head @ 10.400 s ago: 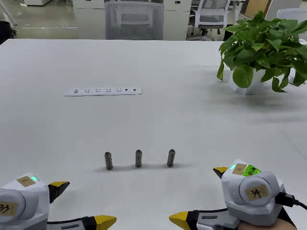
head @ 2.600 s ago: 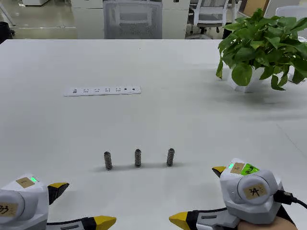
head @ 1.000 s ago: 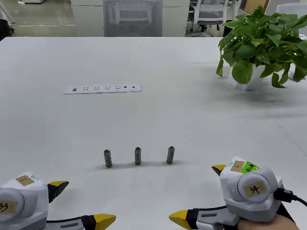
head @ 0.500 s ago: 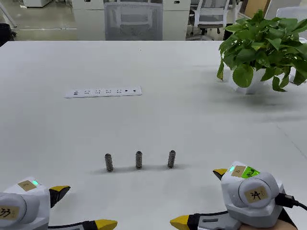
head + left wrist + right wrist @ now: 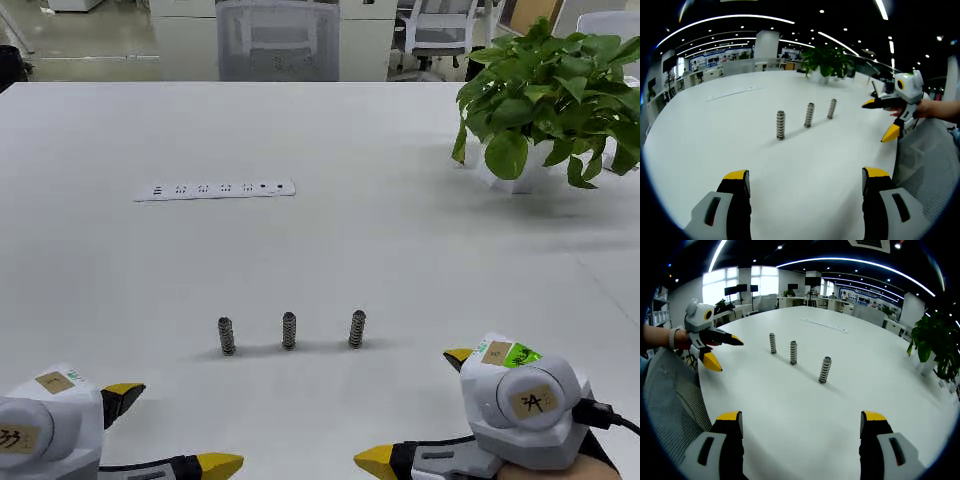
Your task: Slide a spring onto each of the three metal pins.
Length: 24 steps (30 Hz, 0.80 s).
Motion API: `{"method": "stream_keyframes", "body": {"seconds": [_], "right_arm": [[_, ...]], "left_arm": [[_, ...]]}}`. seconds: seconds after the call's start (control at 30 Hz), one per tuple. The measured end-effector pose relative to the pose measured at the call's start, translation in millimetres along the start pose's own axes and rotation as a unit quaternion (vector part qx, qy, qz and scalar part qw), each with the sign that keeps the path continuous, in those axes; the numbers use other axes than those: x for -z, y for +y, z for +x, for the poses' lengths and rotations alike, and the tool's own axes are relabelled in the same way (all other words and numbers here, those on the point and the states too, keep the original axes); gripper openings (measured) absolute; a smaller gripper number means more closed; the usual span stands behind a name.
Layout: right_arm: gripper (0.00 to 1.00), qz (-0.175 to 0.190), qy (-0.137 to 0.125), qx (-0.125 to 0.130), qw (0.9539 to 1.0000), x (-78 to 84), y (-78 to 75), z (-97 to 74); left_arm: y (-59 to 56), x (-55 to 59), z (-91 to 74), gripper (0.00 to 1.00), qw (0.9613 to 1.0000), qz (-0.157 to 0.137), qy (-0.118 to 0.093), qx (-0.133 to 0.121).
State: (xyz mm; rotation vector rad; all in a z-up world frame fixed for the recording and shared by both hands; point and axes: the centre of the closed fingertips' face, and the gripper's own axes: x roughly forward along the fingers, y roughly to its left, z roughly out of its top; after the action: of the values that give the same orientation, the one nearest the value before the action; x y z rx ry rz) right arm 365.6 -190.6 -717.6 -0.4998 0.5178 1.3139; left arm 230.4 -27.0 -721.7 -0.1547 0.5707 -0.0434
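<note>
We find three springs standing in a row on the near part of the table (image 5: 420, 230), the row running L-R across the head view. Left spring (image 5: 227, 336), mid spring (image 5: 289, 331) and right spring (image 5: 357, 329) are each upright: long axis vert., top end pointing up, base on the tabletop. They stand apart, none touching. The pins are hidden inside the coils, so we cannot confirm them.

Left gripper (image 5: 172, 425) sits low at the left of the head view, jaws spread wide w/ nothing btwn them, apart from the left spring. Right gripper (image 5: 415, 407) sits low at the right, jaws likewise released and empty, near the right spring but not touching it.

In the left gripper view the row lies ahead, slanting away to the right, w/ the right gripper beyond it in a hand (image 5: 920, 107). In the right gripper view the row slants away to the left.

A power strip (image 5: 215, 189) lies flat farther back, long axis L-R, roughly parallel to the row. A potted plant (image 5: 545, 90) stands at the far right. A chair (image 5: 278, 40) stands behind the table.
</note>
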Motion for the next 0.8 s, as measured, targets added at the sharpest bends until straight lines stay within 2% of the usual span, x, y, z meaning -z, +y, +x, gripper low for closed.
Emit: {"method": "stream_keyframes", "body": {"seconds": [0.5, 0.7, 0.8], "right_arm": [[0.99, 0.000, -0.001, 0.001, 1.0000, -0.9, -0.3, -1.0], [0.99, 0.001, -0.001, 0.000, 1.0000, -0.7, -0.5, -0.6], [0.99, 0.000, 0.000, -0.001, 1.0000, -0.2, 0.1, -0.2]], "left_arm": [[4.9, 2.6, 1.4, 0.94, 1.0000, 0.001, 0.001, -0.001], [-1.7, -1.3, -0.1, 0.94, 1.0000, -0.001, 0.000, -0.001], [1.0, 1.3, 0.7, 0.94, 1.0000, 0.000, 0.002, 0.000]]}}
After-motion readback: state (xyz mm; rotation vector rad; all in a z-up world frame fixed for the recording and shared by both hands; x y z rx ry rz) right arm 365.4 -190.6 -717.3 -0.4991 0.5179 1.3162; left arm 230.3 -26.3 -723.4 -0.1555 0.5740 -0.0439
